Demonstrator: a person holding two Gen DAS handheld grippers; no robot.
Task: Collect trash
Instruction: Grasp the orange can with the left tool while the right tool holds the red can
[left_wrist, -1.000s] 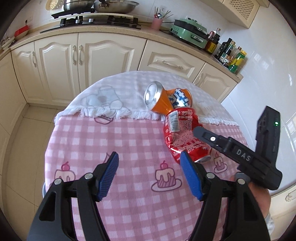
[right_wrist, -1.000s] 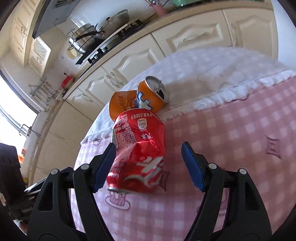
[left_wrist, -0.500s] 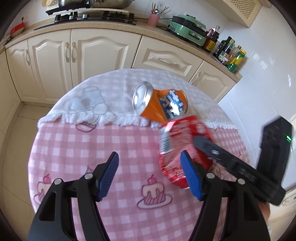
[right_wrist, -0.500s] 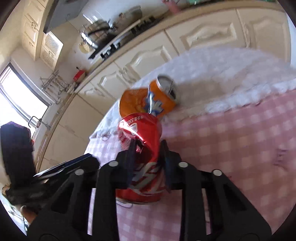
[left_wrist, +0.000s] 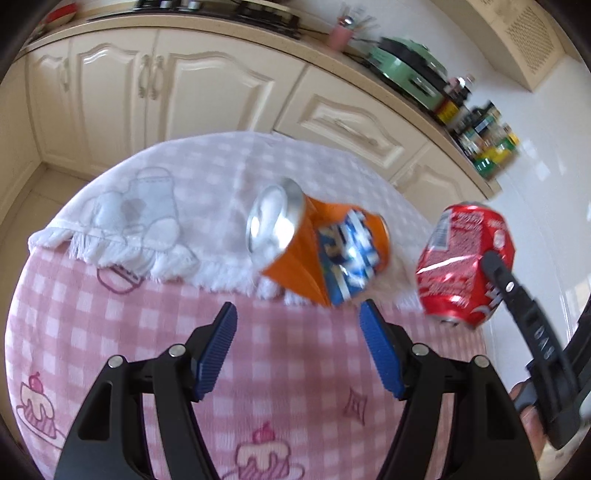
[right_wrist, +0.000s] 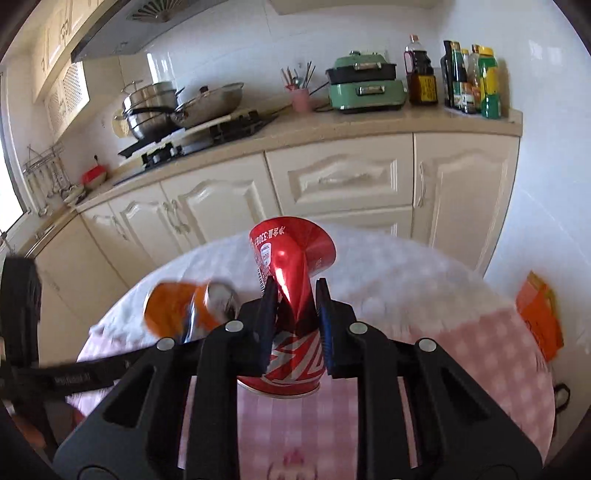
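My right gripper (right_wrist: 294, 317) is shut on a crushed red cola can (right_wrist: 291, 258) and holds it up off the table; the can also shows at the right of the left wrist view (left_wrist: 461, 258). A dented orange soda can (left_wrist: 317, 247) lies on its side on the white cloth (left_wrist: 207, 177), just beyond my left gripper (left_wrist: 297, 343), which is open and empty above the pink checked tablecloth (left_wrist: 110, 325). The orange can shows blurred in the right wrist view (right_wrist: 184, 310).
The round table stands in front of cream kitchen cabinets (right_wrist: 343, 177). The counter holds pots (right_wrist: 155, 110), a green cooker (right_wrist: 365, 85) and bottles (right_wrist: 469, 81). An orange packet (right_wrist: 539, 314) lies at the table's right edge.
My right gripper closed on the red can and lifted it off the table, up and to the right. My left gripper moved forward toward the orange can, still open.
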